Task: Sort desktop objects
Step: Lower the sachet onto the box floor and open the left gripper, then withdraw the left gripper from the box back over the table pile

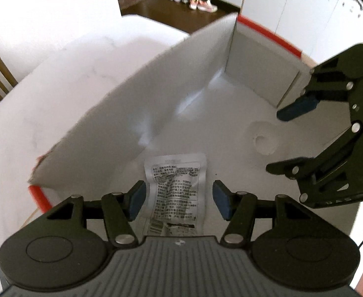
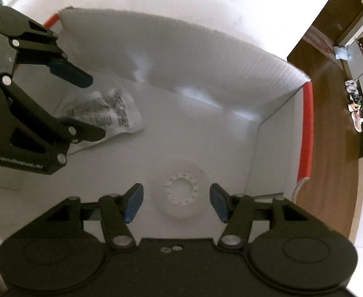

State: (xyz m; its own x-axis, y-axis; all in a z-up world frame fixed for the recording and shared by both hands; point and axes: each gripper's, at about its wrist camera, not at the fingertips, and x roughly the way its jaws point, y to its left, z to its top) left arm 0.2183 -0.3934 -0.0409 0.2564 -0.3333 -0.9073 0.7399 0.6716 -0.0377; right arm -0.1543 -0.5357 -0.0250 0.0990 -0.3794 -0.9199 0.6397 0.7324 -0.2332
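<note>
Left wrist view: the left gripper (image 1: 179, 199) points steeply down into a white box (image 1: 142, 104) with red edge trim. A sachet (image 1: 175, 193) lies flat on the box floor, directly below and between the jaws. Its long axis runs along the pointing line, across the gap. The jaws stand open on either side of it; the pads appear clear of it and hold nothing. Rows of small black print and a barcode cover the sachet; no word is legible. The right gripper (image 1: 278, 141) is to the right, above a white ring (image 1: 264, 138).

Right wrist view: the right gripper (image 2: 176, 201) hangs over the ring (image 2: 181, 190), which lies flat between and below the jaws. The jaws are open and empty. The left gripper (image 2: 97, 106), up and to the left, is nearer the sachet (image 2: 107, 106). Its body carries white lettering, apparently "GenRobot.AI".

Judgement: each gripper is aligned with its own item.
</note>
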